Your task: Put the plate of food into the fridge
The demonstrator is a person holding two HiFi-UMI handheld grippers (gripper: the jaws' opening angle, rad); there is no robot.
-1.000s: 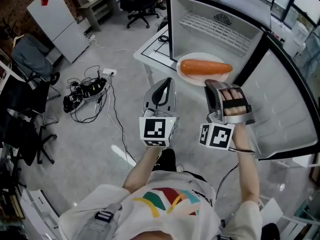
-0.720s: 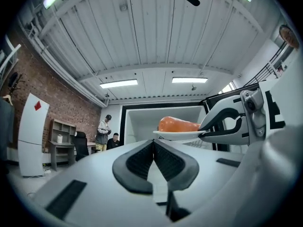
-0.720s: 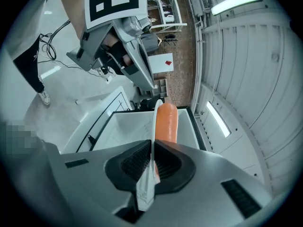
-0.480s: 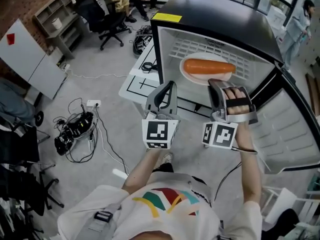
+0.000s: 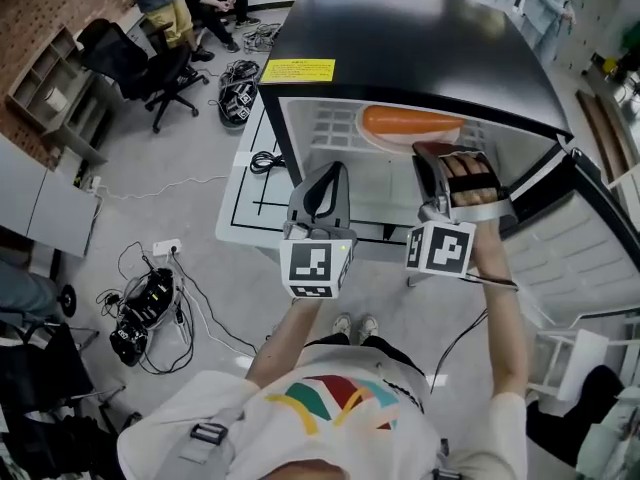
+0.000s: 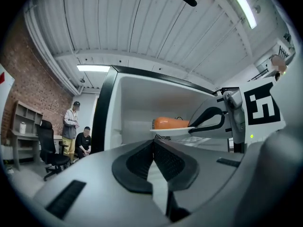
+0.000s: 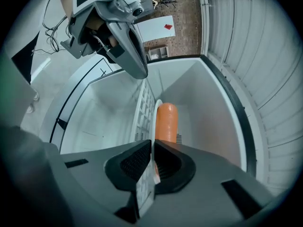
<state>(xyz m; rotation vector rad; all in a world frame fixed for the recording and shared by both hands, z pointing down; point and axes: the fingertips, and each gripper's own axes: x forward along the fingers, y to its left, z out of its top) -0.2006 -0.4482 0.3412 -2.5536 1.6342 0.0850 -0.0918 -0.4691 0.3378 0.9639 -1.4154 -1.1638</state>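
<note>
Grey concrete floor point(image 5: 170, 218), black office chairs point(image 5: 150, 68), open shelf unit point(image 5: 45, 98) against a red brick wall point(image 6: 33, 89), tangle of cables point(image 5: 140, 313) on the floor, white table marked with black lines point(image 5: 245, 208), ribbed white ceiling point(image 6: 142, 32), lit tube lamp point(image 6: 93, 68).

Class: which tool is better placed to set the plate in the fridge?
Right: the right tool grips the white plate of orange food at the open black fridge; the left tool is shut, empty.

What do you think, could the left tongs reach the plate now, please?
Probably yes: the left tongs, shut and empty, hover near the plate that the right tongs hold in the open fridge, with nothing between.
</note>
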